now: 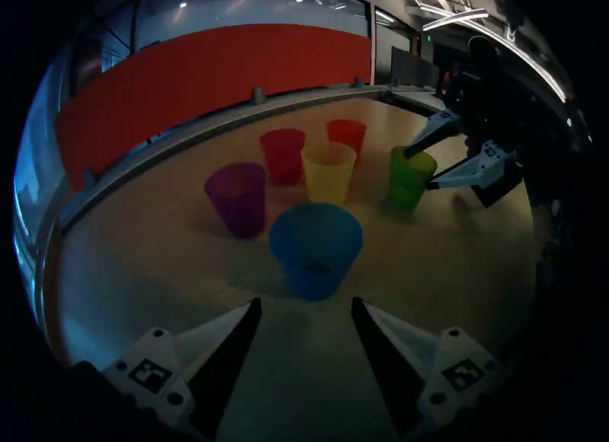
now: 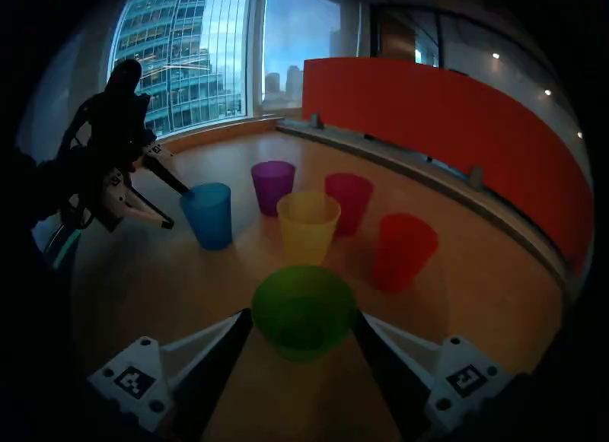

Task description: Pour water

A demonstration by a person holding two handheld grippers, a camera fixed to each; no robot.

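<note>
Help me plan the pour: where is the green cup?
In the right gripper view, the green cup sits low centre between the right tongs, nearer than the yellow cup.

Left gripper [image 1: 304, 303]: white wedge fingers with black inner faces, and a black-and-white square tag and dark screws on each base. Right gripper [image 2: 303, 314] looks alike; right of the yellow cup [image 1: 328, 170], its body is black.

High-rise office; glass towers [image 2: 183, 54] outside; red partition [image 2: 457, 130]; wooden table [image 2: 487, 290].
</note>
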